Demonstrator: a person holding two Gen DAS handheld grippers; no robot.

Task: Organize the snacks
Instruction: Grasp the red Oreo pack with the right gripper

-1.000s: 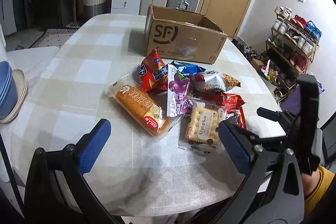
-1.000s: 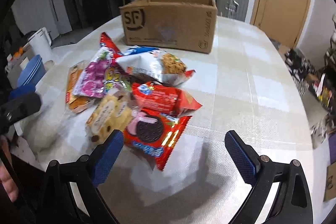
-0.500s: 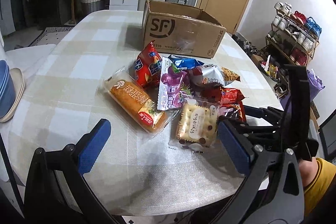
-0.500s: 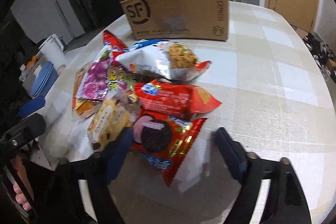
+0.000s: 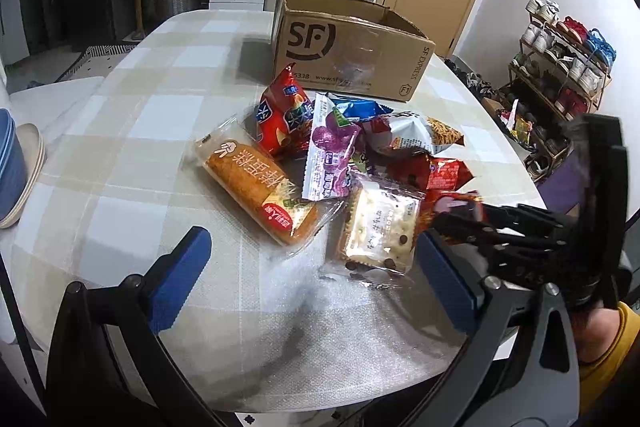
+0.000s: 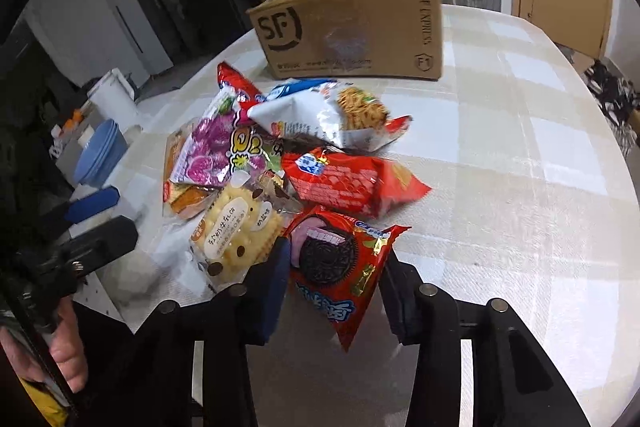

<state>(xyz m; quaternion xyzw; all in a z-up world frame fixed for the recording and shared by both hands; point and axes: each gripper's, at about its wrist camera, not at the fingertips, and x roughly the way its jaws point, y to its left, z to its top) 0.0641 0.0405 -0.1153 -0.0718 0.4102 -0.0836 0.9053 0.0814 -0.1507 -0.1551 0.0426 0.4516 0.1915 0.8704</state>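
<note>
A pile of snack packets lies on the checked table in front of an open cardboard box (image 5: 348, 51), which also shows in the right wrist view (image 6: 352, 27). My right gripper (image 6: 334, 287) has closed on the red Oreo packet (image 6: 336, 267) at the pile's near edge; its jaws press both sides of the packet. In the left wrist view the right gripper (image 5: 460, 223) reaches into the pile from the right. My left gripper (image 5: 312, 275) is open and empty, low over the table before the biscuit packet (image 5: 378, 227) and the orange cake packet (image 5: 256, 187).
Red chip bags (image 6: 352, 183), a purple candy bag (image 6: 212, 151) and a white noodle-snack bag (image 6: 332, 115) lie in the pile. Blue bowls (image 5: 8, 167) stand on a side surface at the left. A shoe rack (image 5: 560, 67) stands at the right beyond the table.
My right gripper moved forward to the Oreo packet and its jaws closed from wide open onto it. My left gripper stayed open and shifted slightly closer to the pile.
</note>
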